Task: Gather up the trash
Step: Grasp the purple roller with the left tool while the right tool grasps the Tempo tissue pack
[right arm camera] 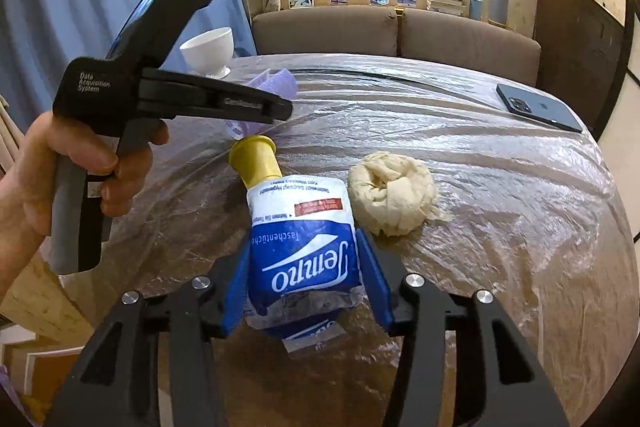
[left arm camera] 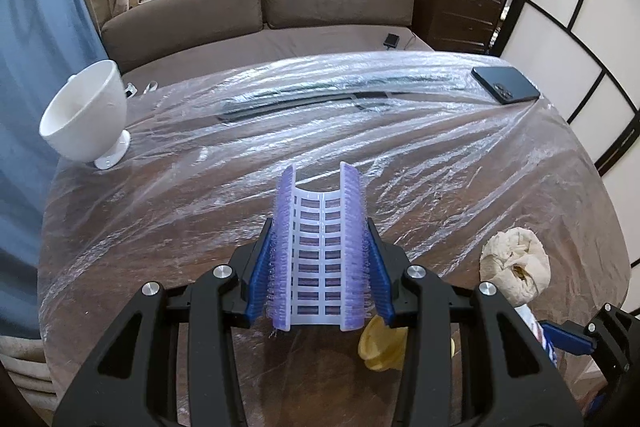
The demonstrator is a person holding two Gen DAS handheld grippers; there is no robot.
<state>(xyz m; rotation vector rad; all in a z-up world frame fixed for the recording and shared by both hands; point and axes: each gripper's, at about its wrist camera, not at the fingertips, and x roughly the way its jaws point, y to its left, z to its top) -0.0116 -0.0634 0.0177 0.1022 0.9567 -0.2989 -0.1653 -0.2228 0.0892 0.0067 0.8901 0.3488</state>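
My left gripper (left arm camera: 320, 233) is shut on a curved white and purple bristled hair roller (left arm camera: 320, 251), held a little above the table. In the right wrist view a hand (right arm camera: 76, 171) holds that left gripper (right arm camera: 280, 109), with the roller (right arm camera: 278, 83) poking out past it. My right gripper (right arm camera: 302, 245) is shut on a blue and white Tempo tissue packet (right arm camera: 304, 259), both blue pads against its sides. A yellow plastic cup (right arm camera: 254, 159) lies on its side just beyond the packet. A crumpled beige paper wad (right arm camera: 392, 195) sits to the packet's right.
Wrinkled clear plastic film covers the round wooden table (left arm camera: 200, 267). A white footed bowl (left arm camera: 84, 115) stands at the far left edge and a dark phone (left arm camera: 506, 85) lies at the far right. A long black object (left arm camera: 304, 103) lies under the film. A brown sofa (left arm camera: 260, 11) stands behind.
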